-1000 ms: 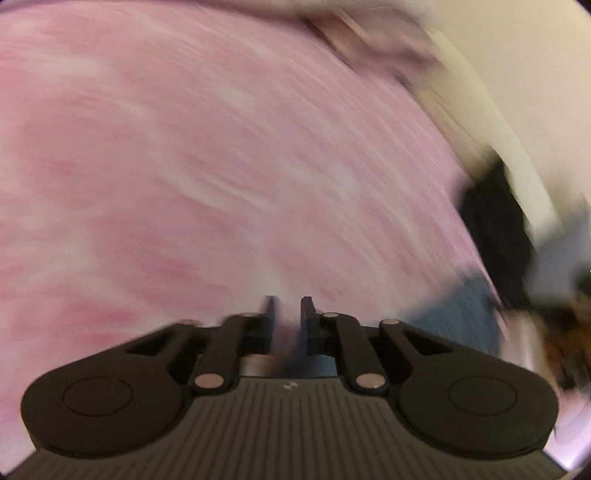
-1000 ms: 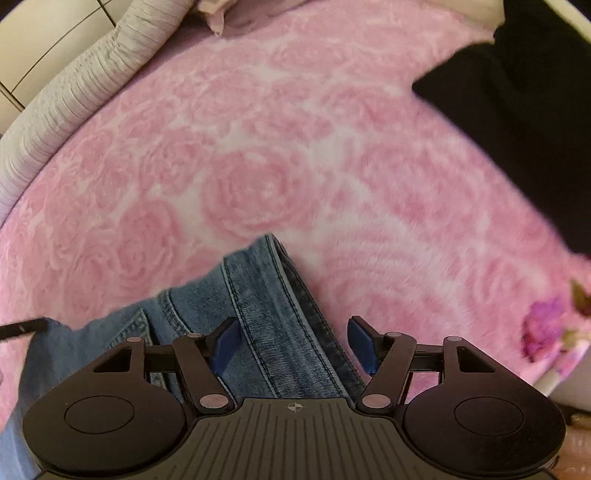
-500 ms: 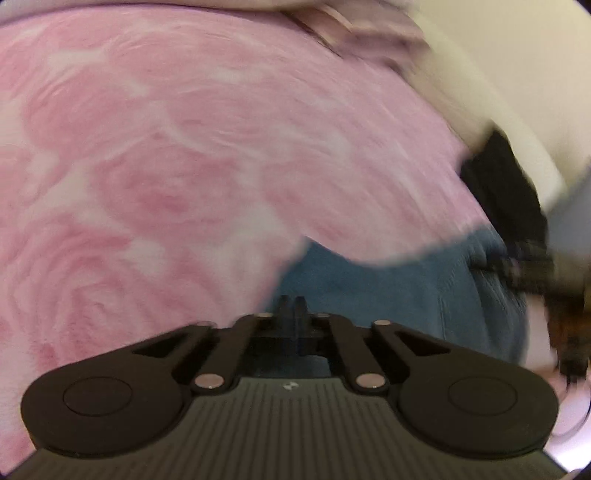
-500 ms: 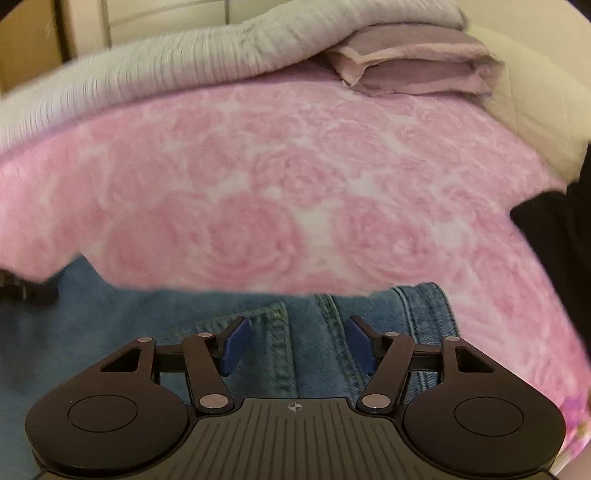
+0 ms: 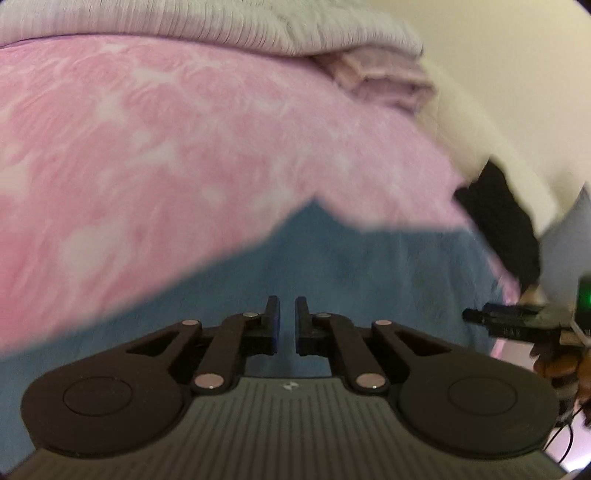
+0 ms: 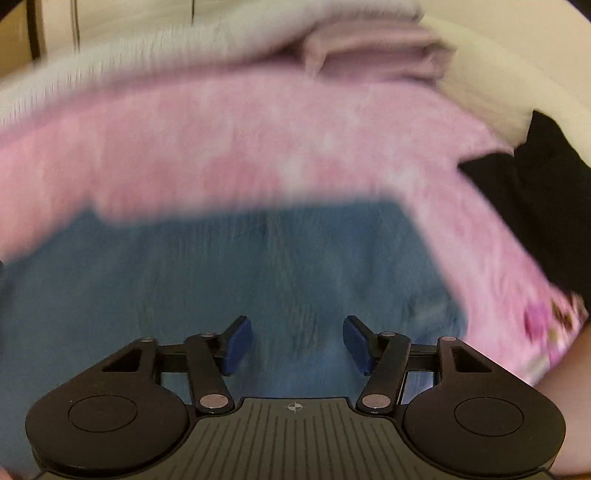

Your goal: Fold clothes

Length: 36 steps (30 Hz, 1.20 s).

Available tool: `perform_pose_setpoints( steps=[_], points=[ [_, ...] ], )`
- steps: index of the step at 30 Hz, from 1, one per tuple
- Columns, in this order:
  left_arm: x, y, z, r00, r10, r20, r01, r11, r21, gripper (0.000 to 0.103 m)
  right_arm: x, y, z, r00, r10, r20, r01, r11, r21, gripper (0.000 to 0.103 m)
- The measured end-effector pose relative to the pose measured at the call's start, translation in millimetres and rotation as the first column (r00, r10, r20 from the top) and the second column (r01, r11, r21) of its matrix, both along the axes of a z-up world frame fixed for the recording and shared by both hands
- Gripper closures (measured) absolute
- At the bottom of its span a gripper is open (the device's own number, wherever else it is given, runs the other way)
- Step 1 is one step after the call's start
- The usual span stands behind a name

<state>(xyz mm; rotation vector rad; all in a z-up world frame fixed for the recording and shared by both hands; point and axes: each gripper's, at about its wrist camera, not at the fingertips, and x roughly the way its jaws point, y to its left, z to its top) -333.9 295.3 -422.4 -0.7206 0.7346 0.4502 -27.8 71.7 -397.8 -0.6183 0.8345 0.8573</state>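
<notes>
**Sweeping both tongs in over the jeans on a pink bed**

Nearest in the left wrist view, the left gripper (image 5: 287,310) has its black jaws almost together, with only a narrow slit between them and no cloth visibly pinched. A second ago it saw nothing but pink blanket; now blue denim lies under it. In the right wrist view, the right gripper (image 6: 297,328) has its blue-padded jaws wide apart and closing, hovering over the denim and pressing on nothing. Both views are blurred.

The jeans (image 6: 258,266) lie flat just beyond both tongs as a broad blue slab with one squared corner, where a second ago only a narrow stitched leg showed. The fold probably has a fresh grasp to come.

The plush, rose-patterned pink blanket (image 5: 166,147) spreads beyond. A black garment (image 6: 535,192) lies at its right edge, and a ribbed grey cover (image 5: 184,26) and folded mauve cloth (image 6: 376,48) lie farthest off.
</notes>
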Motion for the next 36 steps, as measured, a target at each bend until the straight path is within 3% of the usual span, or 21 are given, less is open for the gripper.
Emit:
perform_pose_setpoints(
  steps=[2,7,11,15,17,20,23,27,30,32,34,36],
  points=[
    [-27,-9,-7,0.998,0.038,-0.059,-0.039,0.999,-0.016,0.100,-9,-16,-8,0.999,-0.038,0.017,0.038,0.999,0.015,0.044],
    [-81,-25,16,0.994,0.080,-0.075,-0.077,0.996,0.051,0.100,-15,-34,15,0.993,-0.121,0.009,0.120,0.990,0.075,0.044],
    [-99,-33,5,0.991,0.127,-0.044,-0.123,0.989,0.076,0.100,-27,-31,10,0.999,-0.027,0.046,0.021,0.992,0.121,0.044],
    [-111,-45,-15,0.988,0.152,0.028,-0.155,0.978,0.143,0.099,-38,-42,-32,0.988,0.080,0.133,-0.100,0.983,0.156,0.044],
    [-116,-54,-21,0.987,0.145,0.066,-0.156,0.969,0.194,0.098,-44,-60,-43,0.975,0.117,0.188,-0.158,0.962,0.220,0.045],
    [-123,-67,-28,0.985,0.129,0.118,-0.157,0.949,0.273,0.098,-46,-74,-50,0.965,0.135,0.226,-0.197,0.941,0.277,0.045],
    [-123,-84,-29,0.989,0.104,0.106,-0.136,0.922,0.362,0.098,-51,-80,-55,0.957,0.134,0.259,-0.214,0.926,0.311,0.045],
    [-139,-106,-33,0.980,0.145,0.134,-0.184,0.917,0.355,0.097,-64,-92,-60,0.944,0.120,0.307,-0.221,0.921,0.321,0.045],
    [-156,-124,-26,0.968,0.217,0.124,-0.244,0.924,0.294,0.097,-71,-100,-55,0.955,0.095,0.281,-0.185,0.931,0.314,0.045],
    [-168,-135,-17,0.961,0.255,0.103,-0.274,0.923,0.269,0.097,-69,-103,-44,0.979,0.074,0.189,-0.126,0.951,0.281,0.045],
    [-184,-148,-7,0.952,0.288,0.103,-0.306,0.907,0.290,0.097,-71,-107,-33,0.991,0.062,0.119,-0.088,0.970,0.225,0.045],
    [-198,-159,4,0.940,0.325,0.105,-0.341,0.887,0.312,0.097,-84,-119,-22,0.990,0.048,0.133,-0.083,0.958,0.274,0.045]
  ],
)
